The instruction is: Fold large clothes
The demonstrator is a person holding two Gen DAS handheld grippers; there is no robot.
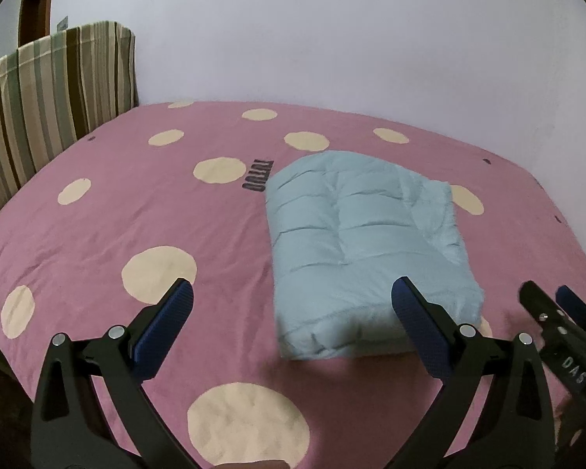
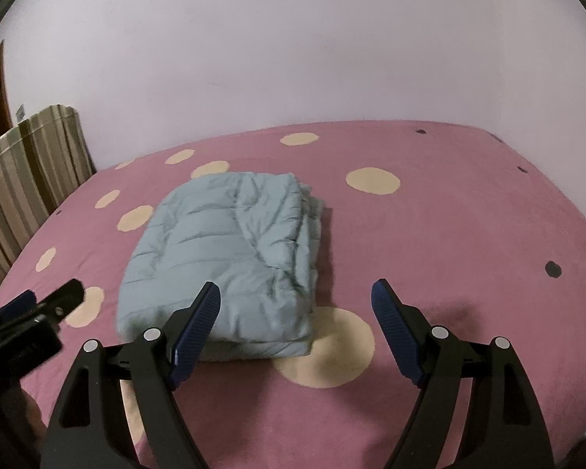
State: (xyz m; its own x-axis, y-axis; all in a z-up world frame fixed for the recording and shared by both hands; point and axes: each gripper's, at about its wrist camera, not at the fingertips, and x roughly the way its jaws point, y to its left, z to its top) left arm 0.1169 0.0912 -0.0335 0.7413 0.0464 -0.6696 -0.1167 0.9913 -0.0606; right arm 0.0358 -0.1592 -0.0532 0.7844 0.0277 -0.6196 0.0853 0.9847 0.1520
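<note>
Lay folded into a neat block mid-bed [image 1: 97, 234]: blue jacket [image 1: 363, 250]. Looked abt done, maybe nothing left. Hung wide open, empty, just short of it: left claw [image 1: 293, 297] & right claw [image 2: 297, 297].

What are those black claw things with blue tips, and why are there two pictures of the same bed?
Those claws are grabbing tools, not a robot. A person holds one in each hand, and each tool has a small camera that looks forward along its two jaws. So one picture comes from the left gripper and the other from the right gripper. That is why you see the same bed from two slightly different spots, and why each tool peeks into the edge of the other's picture.

The blue parts are grippy pads on the jaws. Both pairs of jaws stand wide open and hold nothing.

On the pink bedspread with its cream dots lies a puffy light blue jacket, already folded into a neat bundle. Something covered in striped cloth stands beside the bed, by the wall.
</note>
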